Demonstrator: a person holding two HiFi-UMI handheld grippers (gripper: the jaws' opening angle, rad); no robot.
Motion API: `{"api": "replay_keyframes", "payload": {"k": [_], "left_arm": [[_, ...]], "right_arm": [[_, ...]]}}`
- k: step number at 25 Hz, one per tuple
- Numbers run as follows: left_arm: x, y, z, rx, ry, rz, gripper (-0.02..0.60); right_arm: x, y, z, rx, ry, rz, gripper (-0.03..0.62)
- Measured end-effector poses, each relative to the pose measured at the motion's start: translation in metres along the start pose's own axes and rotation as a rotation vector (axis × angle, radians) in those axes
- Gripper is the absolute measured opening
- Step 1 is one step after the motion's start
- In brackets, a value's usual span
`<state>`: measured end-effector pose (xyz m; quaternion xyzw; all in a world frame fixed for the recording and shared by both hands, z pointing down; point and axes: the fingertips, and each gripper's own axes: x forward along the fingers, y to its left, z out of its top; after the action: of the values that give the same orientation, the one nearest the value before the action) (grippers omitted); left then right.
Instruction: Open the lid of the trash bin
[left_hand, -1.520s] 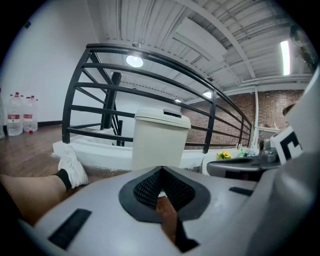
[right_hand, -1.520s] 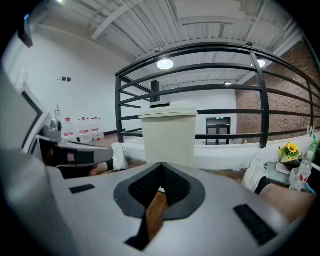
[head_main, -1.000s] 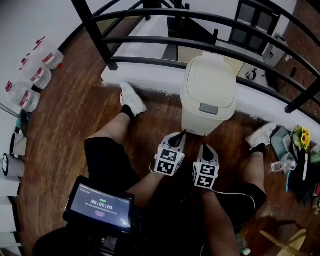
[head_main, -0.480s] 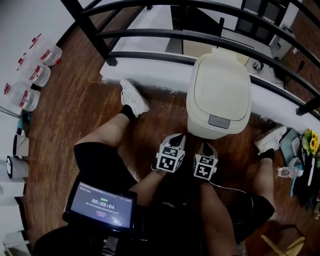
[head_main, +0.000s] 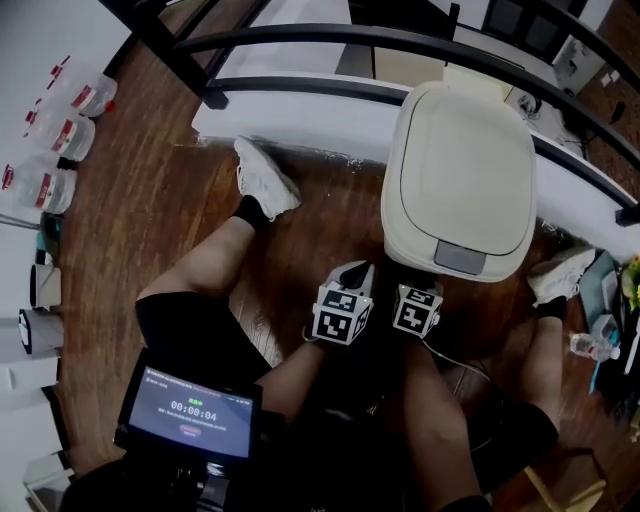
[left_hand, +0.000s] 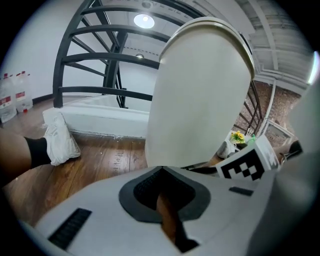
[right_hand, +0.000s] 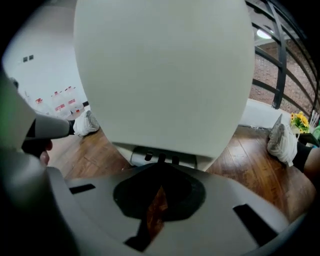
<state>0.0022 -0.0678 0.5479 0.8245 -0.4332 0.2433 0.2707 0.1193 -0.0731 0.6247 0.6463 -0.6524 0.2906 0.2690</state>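
A cream trash bin (head_main: 458, 170) stands on the wood floor against a white ledge, its lid down and a grey push tab (head_main: 458, 258) at the lid's front edge. In the head view both grippers hang just before the bin's front. My left gripper (head_main: 360, 270) is shut and empty, a little left of the bin's base. My right gripper (head_main: 416, 292) is shut and empty too, under the lid's front rim. The bin's wall (left_hand: 197, 95) fills the left gripper view. In the right gripper view the bin (right_hand: 165, 70) looms close, with a grey foot pedal (right_hand: 162, 157) right ahead of my right gripper (right_hand: 160, 169).
A person's bare legs and white shoes (head_main: 262, 180) (head_main: 560, 272) flank the bin. A black railing (head_main: 300, 40) and white ledge (head_main: 300, 115) run behind it. Water bottles (head_main: 60, 130) stand at the far left. A screen device (head_main: 190, 418) sits near the bottom.
The view has closed in on the bin, which now looks larger. Both grippers have moved forward to its front, the right one under the lid's rim. The lid stays down.
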Motion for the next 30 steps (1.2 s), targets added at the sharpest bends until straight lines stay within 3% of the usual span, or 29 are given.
{"api": "replay_keyframes", "payload": {"k": [5, 30], "left_arm": [[0.002, 0.007, -0.004, -0.018, -0.001, 0.001, -0.002], [0.015, 0.042, -0.009, -0.109, 0.008, 0.099, -0.002]], "right_arm": [[0.011, 0.004, -0.007, -0.064, 0.033, 0.003, 0.005], [0.044, 0.006, -0.022, -0.001, 0.109, 0.000, 0.005]]}}
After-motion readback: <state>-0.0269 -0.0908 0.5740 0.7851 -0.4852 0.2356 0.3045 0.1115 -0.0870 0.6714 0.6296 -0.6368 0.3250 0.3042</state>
